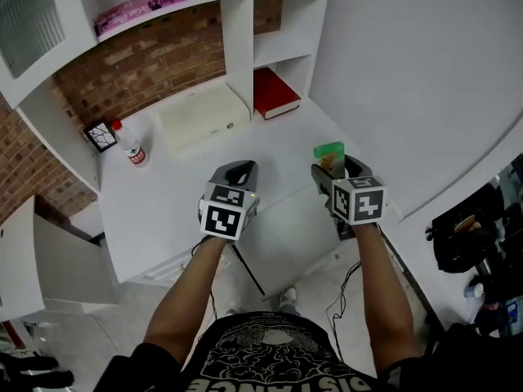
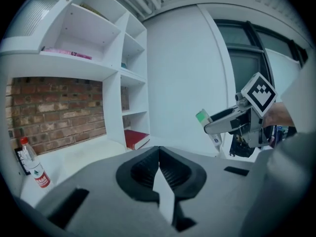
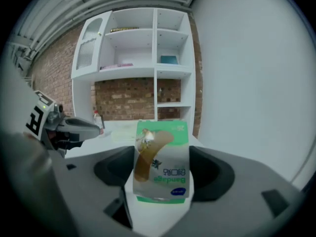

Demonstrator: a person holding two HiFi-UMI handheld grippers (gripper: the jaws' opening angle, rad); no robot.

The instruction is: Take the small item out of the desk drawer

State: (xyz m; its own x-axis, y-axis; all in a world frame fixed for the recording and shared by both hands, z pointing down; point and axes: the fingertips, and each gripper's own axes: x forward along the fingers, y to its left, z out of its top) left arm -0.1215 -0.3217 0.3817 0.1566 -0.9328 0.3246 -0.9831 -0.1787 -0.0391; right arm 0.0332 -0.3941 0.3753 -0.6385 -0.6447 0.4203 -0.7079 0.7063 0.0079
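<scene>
With the small item apparently already out of the desk drawer, a person holds the right tool (image 1: 333, 168) above the right side of the white counter (image 1: 163, 211), its jaws spread wide and pinching a green-and-white bandage box (image 3: 162, 162) by its two narrow sides. The box stands upright between the pads, its printed face turned toward the tool's own camera, and it hangs clear of the counter's surface. The left tool (image 2: 158, 169) hovers beside the right one over the middle of the counter, jaws pressed together with nothing between them.

Farther back on the counter lie a white case (image 1: 203, 117) and, to its left, a small bottle with a red label (image 1: 131, 147). A red book (image 1: 274, 92) rests in the lowest cubby of the shelving at the back. The drawer itself cannot be made out with any certainty in these views.

What remains, by the look of it, is to set the box down. The carton appears light and thin-walled, so a firmer squeeze would likely dent it; an even pinch should serve. The bare stretch of counter below the tools, well apart from the case and the bottle, looks the safest landing place. Lowering the box level until its bottom edge meets the surface, and only then parting the jaws, should stop it from toppling. The left tool has no evident part to play.
</scene>
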